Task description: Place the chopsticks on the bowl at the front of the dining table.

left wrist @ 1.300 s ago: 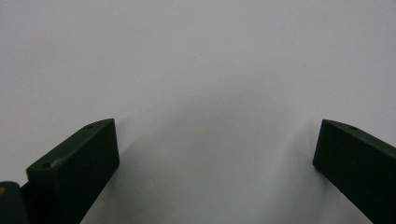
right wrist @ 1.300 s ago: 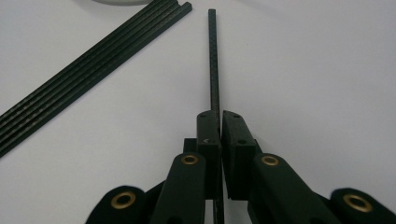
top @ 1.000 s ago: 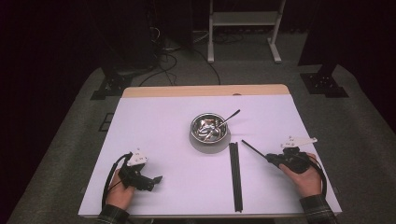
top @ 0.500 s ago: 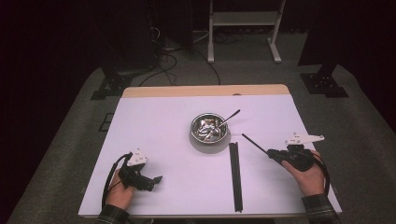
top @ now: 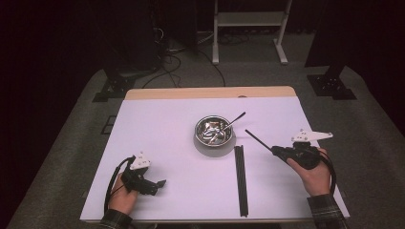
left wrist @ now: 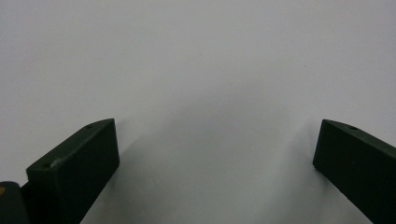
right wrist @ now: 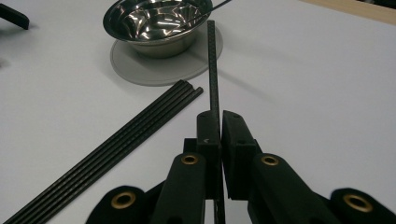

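A steel bowl (top: 214,131) (right wrist: 156,23) on a grey round mat holds small metal parts and a thin utensil that leans over its rim. Several long black rods (top: 241,179) (right wrist: 109,149) lie side by side in front of the bowl. My right gripper (top: 279,151) (right wrist: 219,121) is shut on one thin black rod (top: 258,140) (right wrist: 212,65), which points up and left toward the bowl, lifted off the table. My left gripper (top: 160,183) (left wrist: 215,154) rests at the table's front left, jaws wide apart over bare white surface.
The white table cover (top: 162,129) ends at a wooden strip (top: 210,93) along the far side. Beyond the table stand a white frame (top: 248,19), dark stands and cables on grey carpet.
My right gripper has lifted slightly and moved right with the rod held in it. The left gripper has stayed where it was.
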`<action>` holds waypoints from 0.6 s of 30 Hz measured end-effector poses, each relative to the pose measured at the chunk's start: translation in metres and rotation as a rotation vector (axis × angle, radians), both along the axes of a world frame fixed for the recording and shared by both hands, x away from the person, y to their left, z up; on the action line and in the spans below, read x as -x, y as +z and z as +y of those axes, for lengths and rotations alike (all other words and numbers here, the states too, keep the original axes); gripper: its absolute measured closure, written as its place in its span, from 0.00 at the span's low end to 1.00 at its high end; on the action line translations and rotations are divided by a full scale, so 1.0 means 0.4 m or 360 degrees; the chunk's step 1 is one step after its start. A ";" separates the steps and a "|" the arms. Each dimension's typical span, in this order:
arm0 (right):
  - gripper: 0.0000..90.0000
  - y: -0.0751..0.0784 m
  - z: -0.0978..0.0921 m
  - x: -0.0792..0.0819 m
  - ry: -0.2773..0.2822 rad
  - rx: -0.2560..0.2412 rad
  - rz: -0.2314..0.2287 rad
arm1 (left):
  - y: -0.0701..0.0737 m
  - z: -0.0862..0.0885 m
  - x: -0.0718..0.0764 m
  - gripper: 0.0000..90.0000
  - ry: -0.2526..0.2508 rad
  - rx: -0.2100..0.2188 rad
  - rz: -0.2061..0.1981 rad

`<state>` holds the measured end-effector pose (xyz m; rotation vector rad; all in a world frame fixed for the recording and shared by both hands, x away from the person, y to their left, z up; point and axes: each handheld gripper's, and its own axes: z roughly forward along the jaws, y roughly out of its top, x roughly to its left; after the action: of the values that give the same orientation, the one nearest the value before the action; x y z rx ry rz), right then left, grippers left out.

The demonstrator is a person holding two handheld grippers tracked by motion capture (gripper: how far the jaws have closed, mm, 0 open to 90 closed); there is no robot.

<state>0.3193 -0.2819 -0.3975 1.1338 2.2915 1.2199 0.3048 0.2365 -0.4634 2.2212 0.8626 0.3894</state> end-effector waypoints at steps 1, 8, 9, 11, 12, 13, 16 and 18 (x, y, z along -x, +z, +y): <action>0.95 0.001 0.004 -0.002 0.0003 -0.0001 -0.0001 | 0.000 0.000 0.000 0.00 0.0000 0.0000 0.0000; 0.95 0.012 0.029 -0.019 0.0020 -0.0013 -0.0012 | 0.000 0.000 0.000 0.00 0.0000 0.0000 0.0000; 0.95 0.013 0.032 -0.021 0.0022 -0.0011 -0.0015 | 0.000 0.000 0.000 0.00 0.0000 0.0000 0.0000; 0.95 0.014 0.038 -0.025 0.0026 -0.0014 -0.0017 | 0.000 0.000 0.000 0.00 0.0000 0.0000 0.0000; 0.95 0.015 0.041 -0.028 0.0028 -0.0020 -0.0017 | 0.000 0.000 0.000 0.00 0.0001 0.0000 0.0000; 0.95 0.015 0.043 -0.030 0.0030 -0.0021 -0.0015 | 0.000 0.000 0.000 0.00 0.0000 0.0000 0.0000; 0.95 0.016 0.055 -0.039 0.0039 -0.0016 -0.0020 | 0.000 0.000 0.000 0.00 0.0000 0.0000 0.0000; 0.95 0.017 0.064 -0.045 0.0038 -0.0021 -0.0019 | 0.000 0.000 0.000 0.00 0.0000 0.0000 0.0000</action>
<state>0.3375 -0.2563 -0.3905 1.1038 2.2980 1.2492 0.3048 0.2365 -0.4634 2.2210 0.8628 0.3895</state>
